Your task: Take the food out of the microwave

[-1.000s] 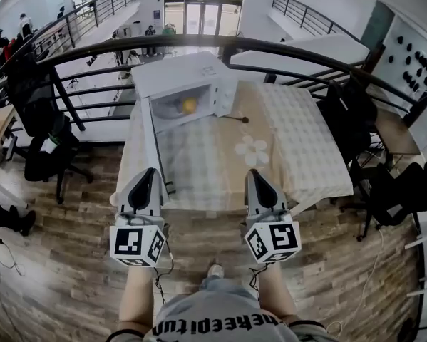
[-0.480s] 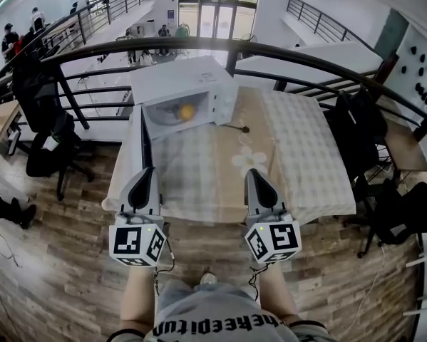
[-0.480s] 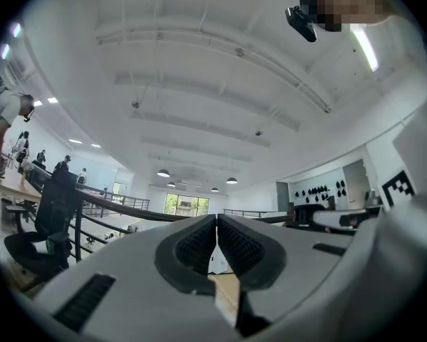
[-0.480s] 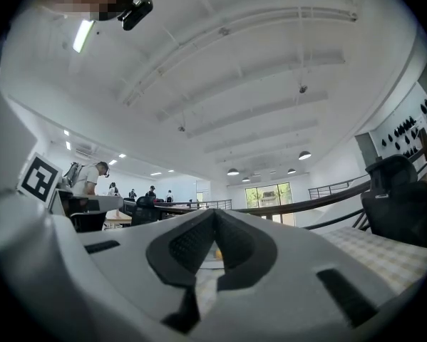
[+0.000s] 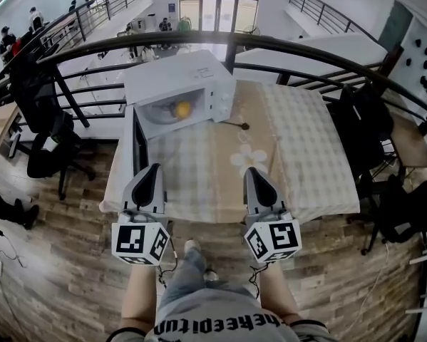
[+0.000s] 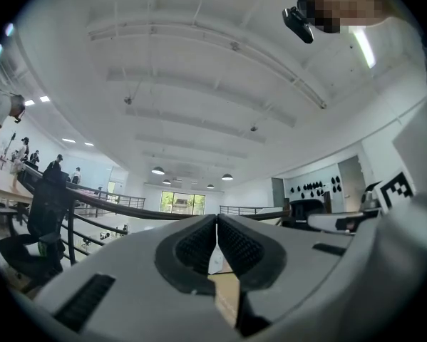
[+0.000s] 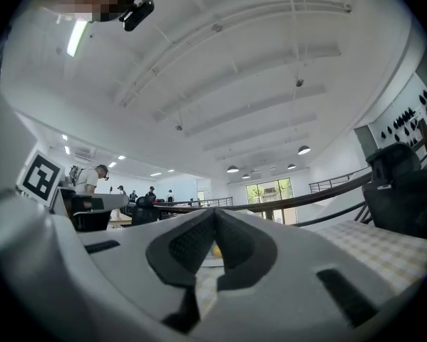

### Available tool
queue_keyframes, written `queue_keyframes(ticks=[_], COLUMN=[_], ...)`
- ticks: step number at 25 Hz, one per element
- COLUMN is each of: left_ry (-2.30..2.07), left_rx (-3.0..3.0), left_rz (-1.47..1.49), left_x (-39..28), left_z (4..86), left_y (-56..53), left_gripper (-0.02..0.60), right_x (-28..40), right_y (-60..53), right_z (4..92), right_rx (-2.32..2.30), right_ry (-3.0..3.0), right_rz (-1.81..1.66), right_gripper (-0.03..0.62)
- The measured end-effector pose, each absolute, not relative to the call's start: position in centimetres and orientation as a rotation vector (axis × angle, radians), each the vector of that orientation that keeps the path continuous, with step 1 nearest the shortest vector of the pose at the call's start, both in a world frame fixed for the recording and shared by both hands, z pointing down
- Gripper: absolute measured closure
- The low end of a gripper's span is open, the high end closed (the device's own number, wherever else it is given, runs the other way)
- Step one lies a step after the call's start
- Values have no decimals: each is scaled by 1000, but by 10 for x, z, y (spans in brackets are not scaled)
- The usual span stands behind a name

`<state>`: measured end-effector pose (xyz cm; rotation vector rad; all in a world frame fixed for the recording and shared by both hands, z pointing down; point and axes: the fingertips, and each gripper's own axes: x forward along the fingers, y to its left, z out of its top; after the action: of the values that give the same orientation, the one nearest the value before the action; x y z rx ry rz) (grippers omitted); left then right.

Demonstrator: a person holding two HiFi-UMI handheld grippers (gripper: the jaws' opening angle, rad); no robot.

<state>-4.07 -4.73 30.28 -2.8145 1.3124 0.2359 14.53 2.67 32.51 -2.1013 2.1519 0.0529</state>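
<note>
- The pads of the left gripper [image 6: 217, 223] are seen pressed together, with nothing held between them.
- The right gripper [image 7: 214, 218] is likewise closed and empty. A speck of yellow is glimpsed low in the gap beneath its pads.
- Both grippers are held level, side by side, over the near edge of the table [image 5: 199, 184] and well apart from the microwave [image 5: 192, 73].
- The food [image 5: 182, 108], a small yellow-orange lump, is noted inside the microwave, at the far left of the table. The door [image 5: 137, 140] is swung fully open to the left.
- The step in hand is judged to be the approach, and nothing has been reached yet.
- To do it well, the jaws should be opened before the cavity is entered. The reach should be kept straight and low, and the open door should be cleared by the left gripper.
- If a dish is found under the food, its rim is likely the safer hold.
- Whether the food rests on a dish or on the turntable cannot be settled, and its kind cannot be told.
- The cavity's back and sides are lost in glare.
- A small dark object [image 5: 244, 126] just right of the microwave is not identified.
</note>
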Motion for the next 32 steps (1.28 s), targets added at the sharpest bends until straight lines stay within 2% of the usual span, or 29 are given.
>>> queue_keyframes(ticks=[12, 32], left_ry=[1260, 1194], left_rx=[-2858, -2925], left_rz=[249, 206], left_x=[1, 39], left_z=[309, 328], left_y=[-109, -215], left_gripper=[568, 568], right_x=[177, 185], right_y=[-31, -142], right_z=[322, 323], right_rx=[-2136, -2171], right_ry=[2128, 2143], right_rz=[79, 74], right_gripper=[589, 589])
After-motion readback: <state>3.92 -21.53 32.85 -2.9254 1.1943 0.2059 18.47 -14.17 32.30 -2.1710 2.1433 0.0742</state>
